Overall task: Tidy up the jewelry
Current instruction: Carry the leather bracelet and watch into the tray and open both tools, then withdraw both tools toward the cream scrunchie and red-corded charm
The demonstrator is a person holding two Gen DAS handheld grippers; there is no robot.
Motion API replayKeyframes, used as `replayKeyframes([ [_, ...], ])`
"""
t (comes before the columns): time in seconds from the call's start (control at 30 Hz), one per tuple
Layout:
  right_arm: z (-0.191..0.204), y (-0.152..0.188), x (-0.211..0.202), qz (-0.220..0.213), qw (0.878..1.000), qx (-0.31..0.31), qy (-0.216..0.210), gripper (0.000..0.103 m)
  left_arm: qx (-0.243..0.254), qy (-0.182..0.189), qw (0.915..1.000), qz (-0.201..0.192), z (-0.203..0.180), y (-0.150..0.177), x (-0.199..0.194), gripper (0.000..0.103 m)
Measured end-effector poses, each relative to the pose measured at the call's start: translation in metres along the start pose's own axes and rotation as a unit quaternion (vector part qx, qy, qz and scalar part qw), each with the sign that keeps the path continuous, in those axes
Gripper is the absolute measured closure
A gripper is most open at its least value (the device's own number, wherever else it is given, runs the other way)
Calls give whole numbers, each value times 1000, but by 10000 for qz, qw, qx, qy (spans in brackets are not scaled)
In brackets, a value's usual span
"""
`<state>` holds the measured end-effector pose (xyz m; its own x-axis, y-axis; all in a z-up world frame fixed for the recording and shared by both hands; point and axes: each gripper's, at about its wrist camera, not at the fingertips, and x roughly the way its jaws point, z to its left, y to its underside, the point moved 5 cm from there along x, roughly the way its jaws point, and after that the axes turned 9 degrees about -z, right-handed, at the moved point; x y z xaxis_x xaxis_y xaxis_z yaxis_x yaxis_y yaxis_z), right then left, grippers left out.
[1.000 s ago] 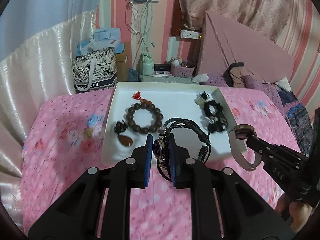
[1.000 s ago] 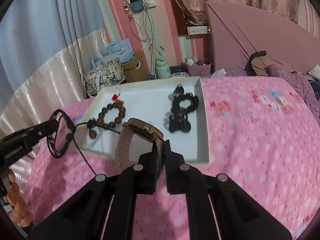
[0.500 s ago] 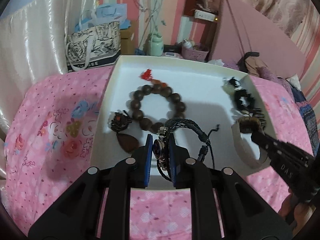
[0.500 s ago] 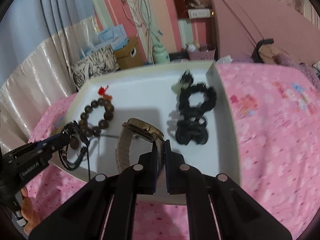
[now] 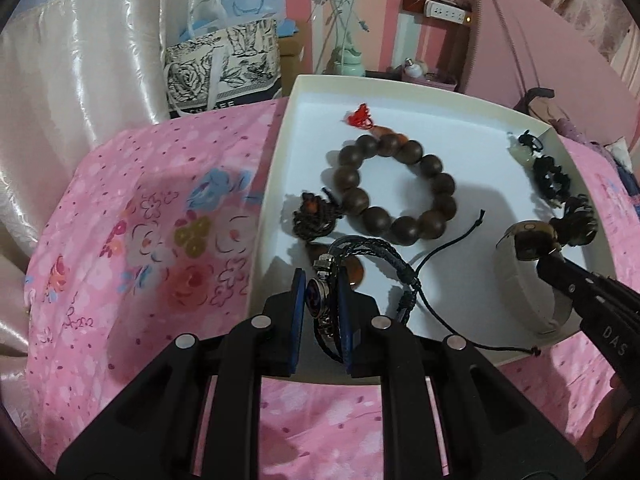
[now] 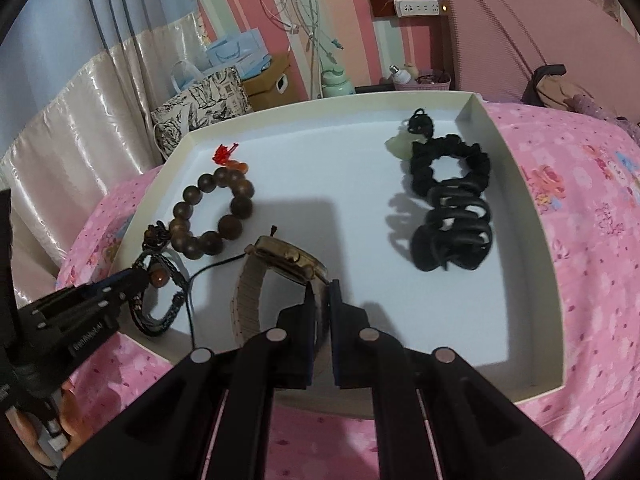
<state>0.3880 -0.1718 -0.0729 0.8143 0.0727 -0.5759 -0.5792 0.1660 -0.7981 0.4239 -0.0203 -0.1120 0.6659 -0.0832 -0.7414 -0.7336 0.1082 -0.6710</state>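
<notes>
We are lowering the braided bracelet [image 5: 372, 264], pinched in the left gripper [image 5: 322, 312], and the watch [image 6: 280, 272], clamped in the right gripper [image 6: 320, 320], into the tray's [image 6: 516, 184] near edge beside the bead bracelet [image 5: 394, 188], grouping pieces together.

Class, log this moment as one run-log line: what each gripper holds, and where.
left gripper: shut on braided bracelet | right gripper: shut on watch | both over white tray | bead bracelet inside
</notes>
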Motion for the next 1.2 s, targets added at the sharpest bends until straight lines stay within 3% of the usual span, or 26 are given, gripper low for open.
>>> replayKeyframes([
  [0.73,17,9,8,2,9977,-611,280,94,129,-127,9998,27,0,5,9,87],
  [0.83,15,4,1,-41,9982,-575,176,90,109,-131,9998,42,-2,4,8,77],
  [0.9,12,-1,-6,-133,9982,-554,162,69,66,-95,9999,-36,-4,2,0,66],
  [1.03,1,-14,-30,-301,9986,-440,27,65,104,-50,9997,-206,-10,-2,-22,56],
  [1.13,-9,-23,-56,-503,9981,-355,0,60,141,-78,9991,-403,-14,-7,-46,42],
  [1.2,-14,-26,-73,-641,9972,-372,41,52,166,-112,9980,-593,-14,-8,-69,27],
])
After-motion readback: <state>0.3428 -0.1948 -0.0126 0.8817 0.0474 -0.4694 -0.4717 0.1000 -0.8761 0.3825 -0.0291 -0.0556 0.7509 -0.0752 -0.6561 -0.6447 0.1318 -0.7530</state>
